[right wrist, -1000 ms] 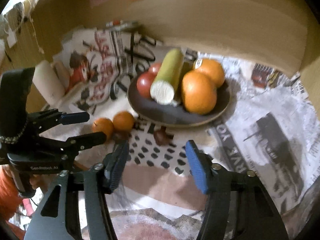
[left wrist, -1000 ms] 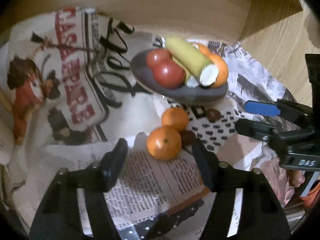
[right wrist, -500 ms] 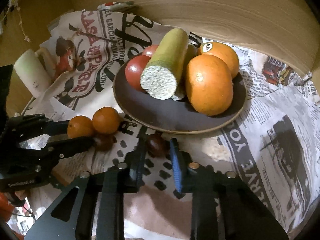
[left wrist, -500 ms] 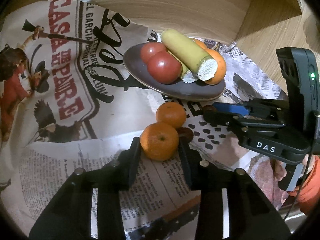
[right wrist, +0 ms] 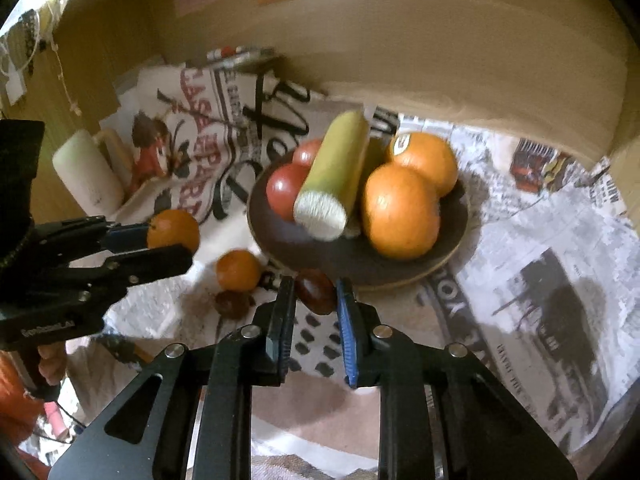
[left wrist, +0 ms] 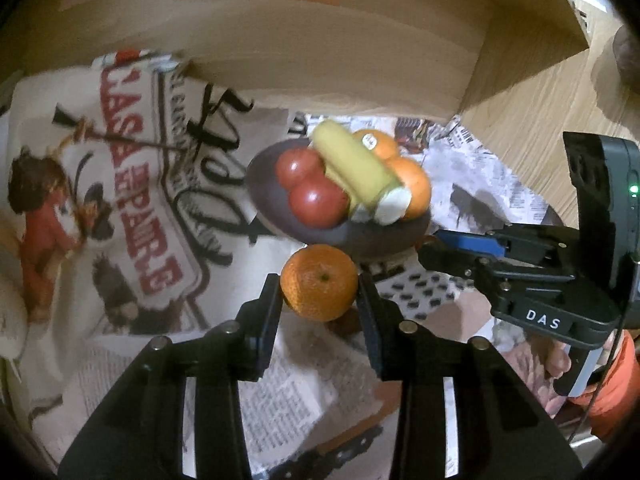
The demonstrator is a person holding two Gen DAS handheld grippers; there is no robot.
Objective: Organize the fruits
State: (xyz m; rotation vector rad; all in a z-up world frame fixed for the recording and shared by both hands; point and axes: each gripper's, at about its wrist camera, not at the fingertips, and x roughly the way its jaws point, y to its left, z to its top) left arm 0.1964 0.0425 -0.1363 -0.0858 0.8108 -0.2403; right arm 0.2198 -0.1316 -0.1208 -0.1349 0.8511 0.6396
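Note:
My left gripper (left wrist: 319,294) is shut on a small mandarin (left wrist: 319,282) and holds it clear of the newspaper; the right wrist view shows that mandarin (right wrist: 174,230) at the tips of the left gripper (right wrist: 160,246). My right gripper (right wrist: 315,294) is shut on a dark brown chestnut (right wrist: 316,290), close to the front rim of the dark plate (right wrist: 360,268). The plate carries two red tomatoes (right wrist: 284,192), a cut yellow-green corn cob (right wrist: 334,174) and two big oranges (right wrist: 400,210). On the paper lie a second mandarin (right wrist: 238,270) and another dark chestnut (right wrist: 232,304).
Printed newspaper (left wrist: 132,184) covers the surface. A curved wooden wall (right wrist: 400,40) closes off the back. A pale cylinder (right wrist: 86,174) lies at far left. A person's hand in an orange sleeve (left wrist: 600,380) holds the right gripper's body (left wrist: 560,272).
Both grippers closed from open: the left on the nearer mandarin, the right on the chestnut. The left then rose with its mandarin, leaving the other mandarin on the paper.

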